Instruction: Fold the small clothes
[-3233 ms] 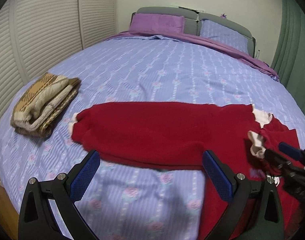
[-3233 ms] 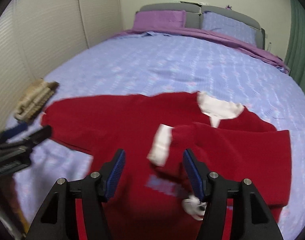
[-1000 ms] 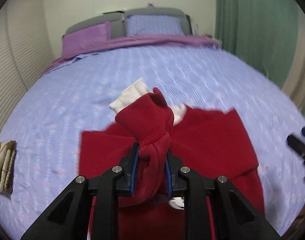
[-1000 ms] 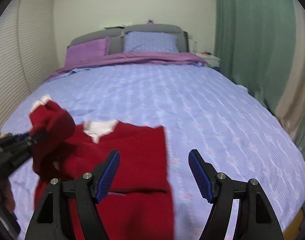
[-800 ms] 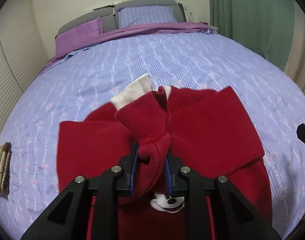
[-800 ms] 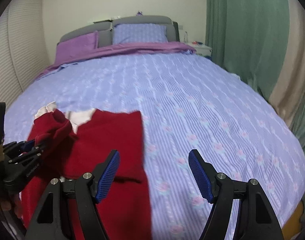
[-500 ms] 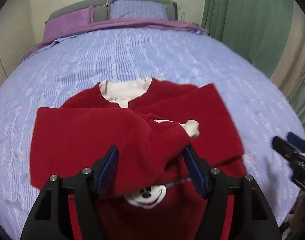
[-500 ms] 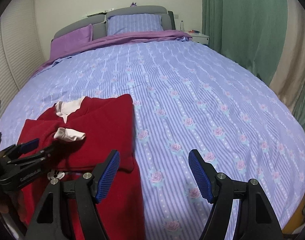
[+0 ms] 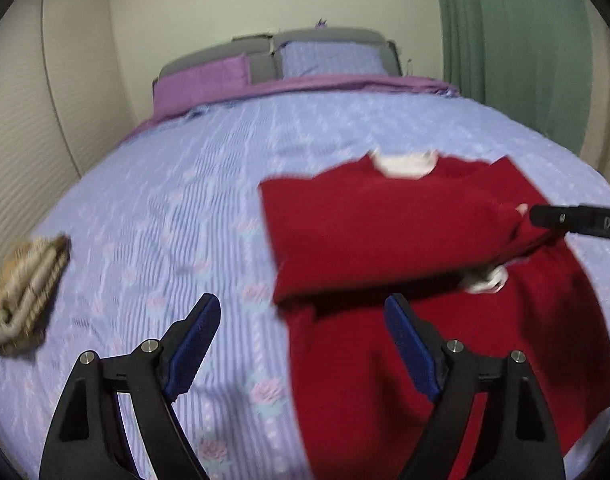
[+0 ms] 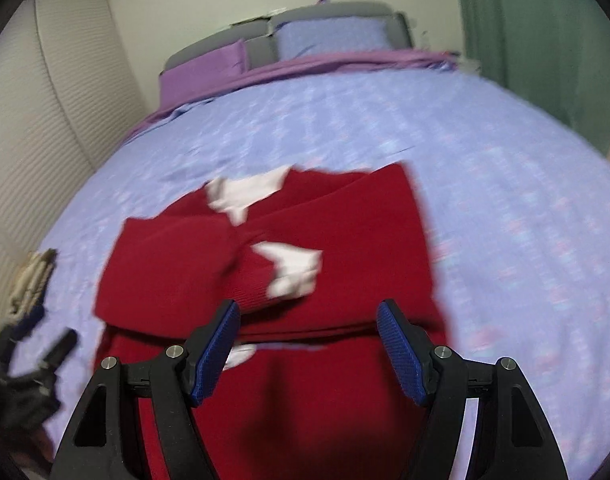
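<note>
A red sweater [image 9: 405, 240] with a white collar lies flat on the bed, both sleeves folded across its chest. In the right wrist view the sweater [image 10: 345, 240] fills the centre, and a white cuff [image 10: 293, 266] lies on top of it. My left gripper [image 9: 305, 344] is open and empty, above the sweater's lower left edge. My right gripper [image 10: 309, 348] is open and empty, over the sweater's lower half. One of its fingers [image 9: 577, 220] reaches in from the right in the left wrist view.
The bed [image 9: 185, 184] has a lilac flowered sheet, with purple and lilac pillows [image 9: 325, 58] at the headboard. A folded tan garment [image 9: 25, 280] lies at the bed's left edge. A green curtain [image 9: 513, 52] hangs on the right, and a slatted wall is on the left.
My left gripper let go of the left sleeve, laid across the chest, and swung left. My right gripper moved from the bare sheet to over the sweater.
</note>
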